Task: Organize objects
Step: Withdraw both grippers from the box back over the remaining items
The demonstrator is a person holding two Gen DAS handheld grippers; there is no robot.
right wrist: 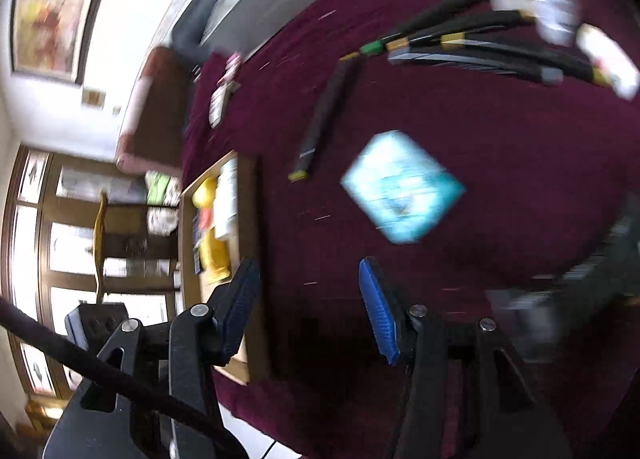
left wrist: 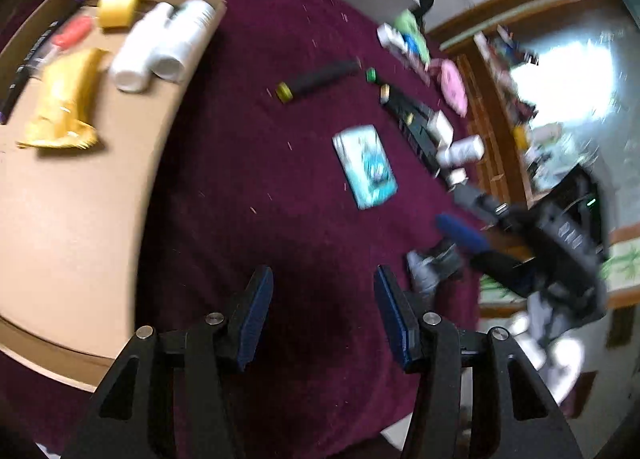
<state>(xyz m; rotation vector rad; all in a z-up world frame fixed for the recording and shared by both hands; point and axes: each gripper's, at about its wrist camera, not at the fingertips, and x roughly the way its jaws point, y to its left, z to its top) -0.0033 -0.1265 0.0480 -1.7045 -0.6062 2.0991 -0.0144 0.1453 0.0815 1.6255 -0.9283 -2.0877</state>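
Partly done: cardboard tray (left wrist: 72,219) on maroon desk (left wrist: 256,147) has bottles etc.; teal packet (left wrist: 366,166), markers (left wrist: 320,79) & rest lie outside; left tool (left wrist: 324,319), right tool (right wrist: 308,307) both apart, empty.

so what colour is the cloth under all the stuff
Dark maroon cloth, plain apart from scattered light flecks; clearest in the left wrist view.

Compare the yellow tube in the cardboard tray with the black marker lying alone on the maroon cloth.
The yellow tube lies inside the cardboard tray; the black marker lies outside it on the maroon cloth. The tube is yellow all over and flattens to a crimped end; the marker is a slim black stick with a yellow cap. Both lie flat, and neither gripper touches them.
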